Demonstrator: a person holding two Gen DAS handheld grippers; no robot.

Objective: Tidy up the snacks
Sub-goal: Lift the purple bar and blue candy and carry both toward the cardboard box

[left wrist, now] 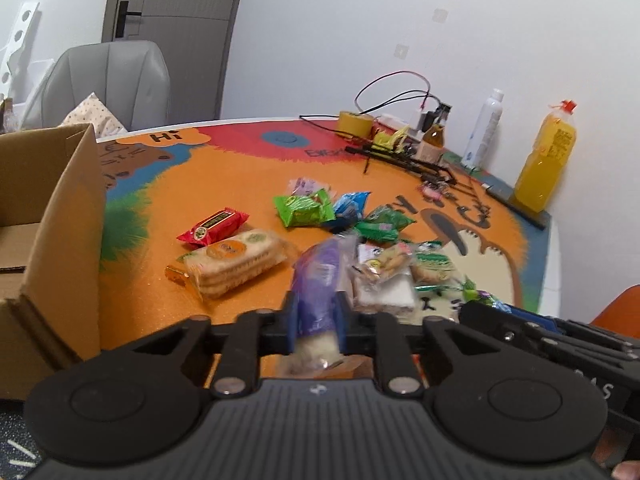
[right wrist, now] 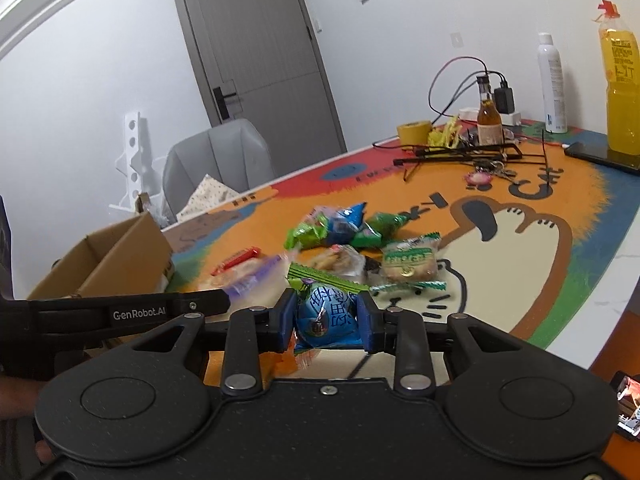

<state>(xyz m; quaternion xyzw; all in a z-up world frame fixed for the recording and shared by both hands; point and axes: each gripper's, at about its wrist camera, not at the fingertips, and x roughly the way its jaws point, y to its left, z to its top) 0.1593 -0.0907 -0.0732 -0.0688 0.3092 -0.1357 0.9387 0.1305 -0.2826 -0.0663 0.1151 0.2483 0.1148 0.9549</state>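
My left gripper (left wrist: 316,312) is shut on a purple snack packet (left wrist: 318,280) and holds it above the orange mat. My right gripper (right wrist: 326,314) is shut on a blue and green snack packet (right wrist: 324,312). Loose snacks lie on the mat: a red packet (left wrist: 214,226), a clear biscuit pack (left wrist: 236,262), green packets (left wrist: 304,210) and a blue one (left wrist: 350,208). In the right wrist view a green-edged cake pack (right wrist: 408,260) lies ahead. An open cardboard box (left wrist: 48,216) stands at the left; it also shows in the right wrist view (right wrist: 108,260).
At the table's far side stand a yellow juice bottle (left wrist: 546,160), a white spray bottle (left wrist: 482,128), a small brown bottle (left wrist: 434,140), a yellow tape roll (left wrist: 354,122), cables and black rods (left wrist: 400,158). A grey chair (left wrist: 108,80) stands behind the table.
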